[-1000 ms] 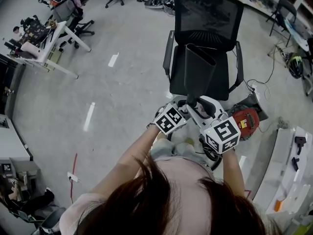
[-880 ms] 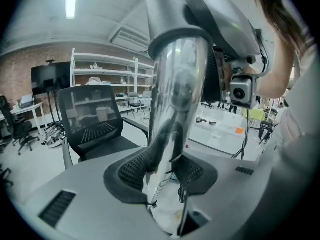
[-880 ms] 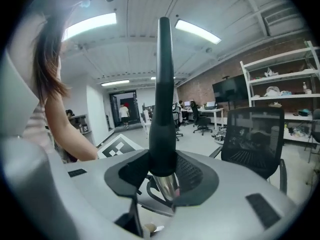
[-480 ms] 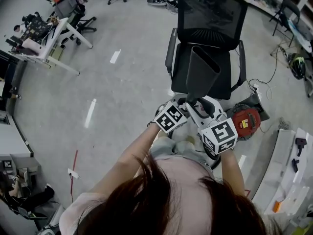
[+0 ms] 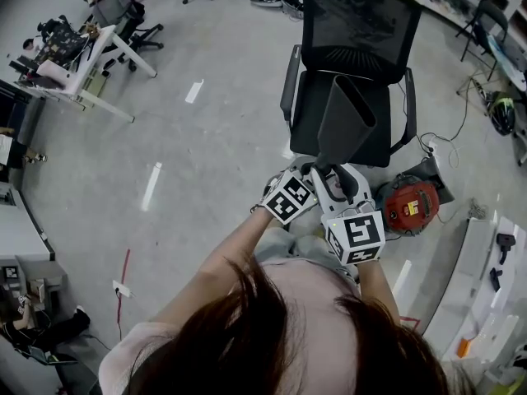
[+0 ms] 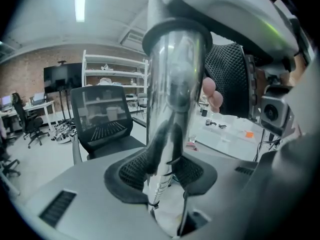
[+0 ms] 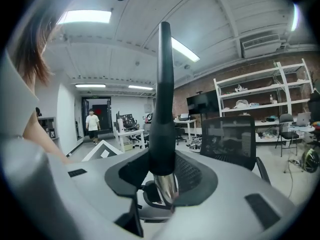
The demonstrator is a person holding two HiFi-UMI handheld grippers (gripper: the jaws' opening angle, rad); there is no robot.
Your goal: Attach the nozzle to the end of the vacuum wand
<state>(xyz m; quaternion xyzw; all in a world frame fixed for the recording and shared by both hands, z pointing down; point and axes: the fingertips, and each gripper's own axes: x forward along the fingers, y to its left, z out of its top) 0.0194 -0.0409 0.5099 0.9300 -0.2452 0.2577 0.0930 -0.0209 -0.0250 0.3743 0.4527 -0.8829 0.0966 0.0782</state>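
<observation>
A dark, flat, wide-mouthed nozzle (image 5: 346, 126) stands up over the chair seat, its neck sitting on a shiny metal wand (image 6: 172, 99). In the left gripper view the left gripper (image 6: 162, 171) is shut on the wand, whose tube fills the gap between the pads. In the right gripper view the right gripper (image 7: 162, 176) is shut on the nozzle (image 7: 164, 114) at its dark neck. A short bit of the wand (image 7: 166, 186) shows just below the neck. In the head view the left gripper (image 5: 311, 175) and the right gripper (image 5: 333, 181) meet side by side under the nozzle.
A black mesh office chair (image 5: 358, 23) stands straight ahead. A red vacuum body (image 5: 409, 206) lies on the floor to its right, with cables nearby. A white desk (image 5: 90, 64) is far left and a white table (image 5: 486, 286) with small parts is at the right.
The right gripper's marker cube has swung a little left and nearer the person. The nozzle stays upright over the chair, and the left gripper has hardly moved.
</observation>
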